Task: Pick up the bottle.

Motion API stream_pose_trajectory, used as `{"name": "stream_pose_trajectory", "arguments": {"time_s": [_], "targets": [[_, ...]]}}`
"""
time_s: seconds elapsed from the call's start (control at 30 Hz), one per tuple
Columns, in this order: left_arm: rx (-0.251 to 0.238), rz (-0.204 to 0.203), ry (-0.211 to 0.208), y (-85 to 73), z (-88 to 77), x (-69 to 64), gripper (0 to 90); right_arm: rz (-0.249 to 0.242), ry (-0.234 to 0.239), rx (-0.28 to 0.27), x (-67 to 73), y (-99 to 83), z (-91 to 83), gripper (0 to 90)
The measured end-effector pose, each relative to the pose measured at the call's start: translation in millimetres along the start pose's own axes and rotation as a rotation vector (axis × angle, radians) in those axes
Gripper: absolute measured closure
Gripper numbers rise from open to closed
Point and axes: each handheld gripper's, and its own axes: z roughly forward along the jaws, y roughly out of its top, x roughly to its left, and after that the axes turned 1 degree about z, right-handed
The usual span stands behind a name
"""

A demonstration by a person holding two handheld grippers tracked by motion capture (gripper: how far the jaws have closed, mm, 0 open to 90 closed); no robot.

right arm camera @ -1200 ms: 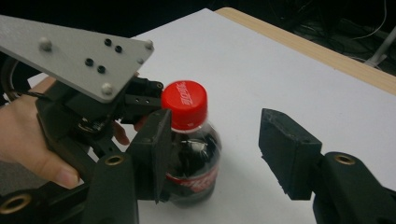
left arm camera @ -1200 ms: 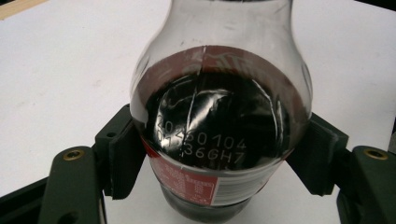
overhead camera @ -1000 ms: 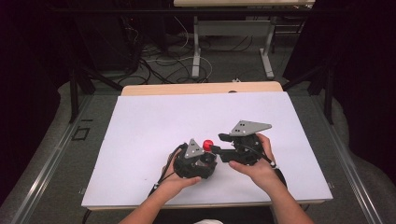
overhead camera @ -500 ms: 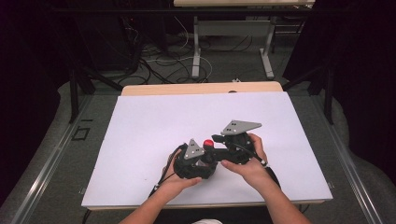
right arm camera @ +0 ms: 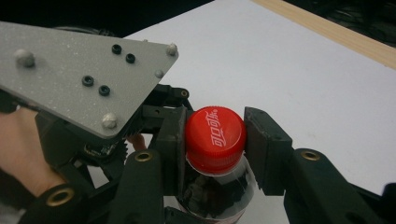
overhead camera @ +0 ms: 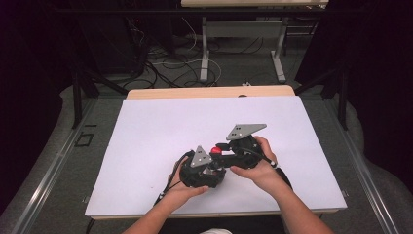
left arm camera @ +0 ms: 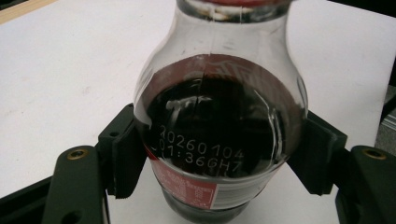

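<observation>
My left gripper (left arm camera: 219, 158) has its two black jaws pinching the bulging shoulder of the cola bottle (left arm camera: 219, 135), one ribbed pad at 9 o'clock and the other at 3 o'clock on the clear plastic, with dark drink and a printed date code between them, so the body is clamped. My right gripper (right arm camera: 215, 140) has just been closing, and its jaws now sit on either side of the red cap (right arm camera: 215, 133), pressing it at 9 and 3 o'clock; the cap looks fully seated, with no gap I can make out under its skirt. Moving outward, the grey plate (right arm camera: 79, 70) of the other gripper fills the 10 o'clock corner of the right gripper view, with a hand (right arm camera: 21, 149) below it. From the high view, both hands meet near the front middle of the white table (overhead camera: 146, 131), the bottle's cap showing as a red dot (overhead camera: 215, 151) between the two grippers, roughly at 6 o'clock from the table's centre. I judge the work as opening the bottle: holding the body and seizing the cap are done, while the twisting, the lifting off and setting the cap down are all left.
</observation>
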Motion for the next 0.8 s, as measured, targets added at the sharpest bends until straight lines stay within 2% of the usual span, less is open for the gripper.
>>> {"name": "stream_pose_trajectory", "arguments": {"time_s": [0.03, 0.1, 0.13, 0.2, 0.23, 0.3, 0.37, 0.43, 0.57, 0.6, 0.7, 0.8], "targets": [[-0.005, 0.005, -0.013, 0.0, 0.0, -1.2, 30.1, -0.022, 0.025, 0.017, -2.3, 0.7, -1.2, 61.4], [0.000, 0.015, -0.029, 0.8, -2.4, -2.3, 30.1, -0.066, 0.074, 0.011, -6.4, 1.4, -2.2, 61.6], [-0.014, 0.015, -0.021, 0.8, -2.8, -3.6, 30.2, -0.080, 0.099, 0.020, -9.1, 2.7, -3.7, 61.7], [-0.003, 0.018, -0.043, 2.2, -6.4, -4.4, 30.1, -0.142, 0.160, 0.010, -13.7, 4.6, -4.9, 61.7], [-0.018, 0.018, -0.038, 2.1, -6.3, -5.2, 30.1, -0.172, 0.192, 0.012, -16.3, 5.5, -5.7, 61.7], [-0.010, 0.024, -0.043, 3.3, -8.4, -4.8, 30.1, -0.174, 0.226, 0.006, -19.2, 6.4, -6.5, 61.4], [-0.015, 0.023, -0.040, 3.9, -8.8, -5.0, 30.1, -0.146, 0.218, 0.012, -19.2, 6.8, -8.4, 60.9], [-0.029, 0.010, -0.025, 4.1, -8.0, -5.3, 30.0, -0.129, 0.166, -0.009, -13.8, 5.6, -9.3, 59.3], [-0.020, 0.005, -0.010, 4.0, -8.7, -2.9, 30.0, -0.089, 0.067, -0.037, -0.4, 4.3, -10.7, 52.1], [-0.012, -0.001, -0.016, 4.3, -9.6, -2.1, 30.0, -0.078, 0.033, -0.035, 3.0, 3.9, -10.5, 52.0], [-0.026, -0.021, 0.002, 3.5, -8.6, -1.5, 30.0, -0.065, -0.025, -0.017, 10.8, 2.2, -8.6, 52.6], [-0.023, -0.017, 0.002, 3.7, -9.1, -1.3, 30.0, -0.062, -0.049, -0.038, 15.1, -0.8, -7.1, 55.3]]}}
